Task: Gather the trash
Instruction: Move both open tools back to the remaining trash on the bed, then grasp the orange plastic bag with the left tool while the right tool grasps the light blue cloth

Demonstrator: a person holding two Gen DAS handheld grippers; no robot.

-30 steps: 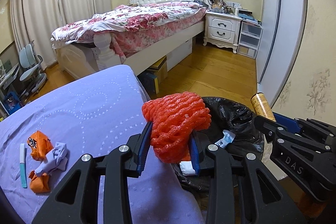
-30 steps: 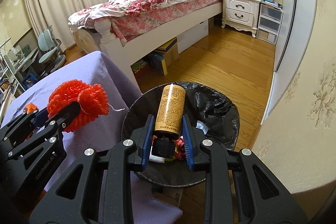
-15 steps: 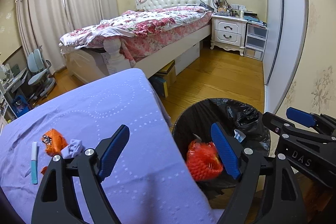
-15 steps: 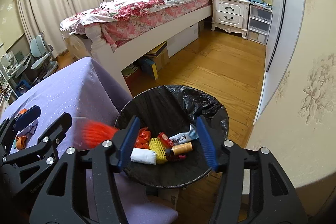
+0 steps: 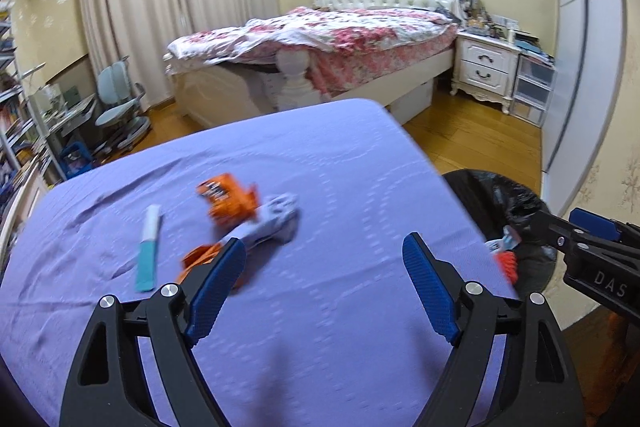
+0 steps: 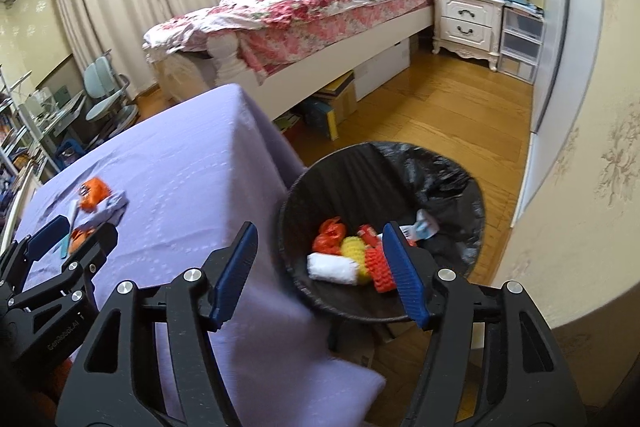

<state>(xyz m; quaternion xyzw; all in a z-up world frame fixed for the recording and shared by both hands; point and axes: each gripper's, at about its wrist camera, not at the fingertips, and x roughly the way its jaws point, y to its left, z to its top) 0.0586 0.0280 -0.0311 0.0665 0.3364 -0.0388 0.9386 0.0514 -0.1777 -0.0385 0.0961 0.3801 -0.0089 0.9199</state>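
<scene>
My left gripper (image 5: 324,243) is open and empty above the purple-covered table (image 5: 340,163). Just beyond its left finger lie an orange wrapper (image 5: 226,201), a crumpled pale tissue (image 5: 272,223), a second orange scrap (image 5: 200,257) and a white-and-teal tube (image 5: 148,253). My right gripper (image 6: 318,229) is open and empty over the near rim of the black-bagged trash bin (image 6: 448,183), which stands on the floor beside the table's right edge. In the bin lie the red foam net (image 6: 380,269), a yellow net (image 6: 352,247), a white roll (image 6: 332,269) and other wrappers.
The bin (image 5: 516,203) also shows at the right of the left wrist view, with the right gripper (image 5: 592,239) over it. A bed (image 6: 304,11), a nightstand (image 6: 468,19) and a wooden floor (image 6: 448,111) lie beyond. A desk chair (image 5: 120,103) stands at far left.
Both grippers opened: the red foam net and the gold bottle dropped into the bin. My left gripper then swung left, back over the table toward the remaining trash.
</scene>
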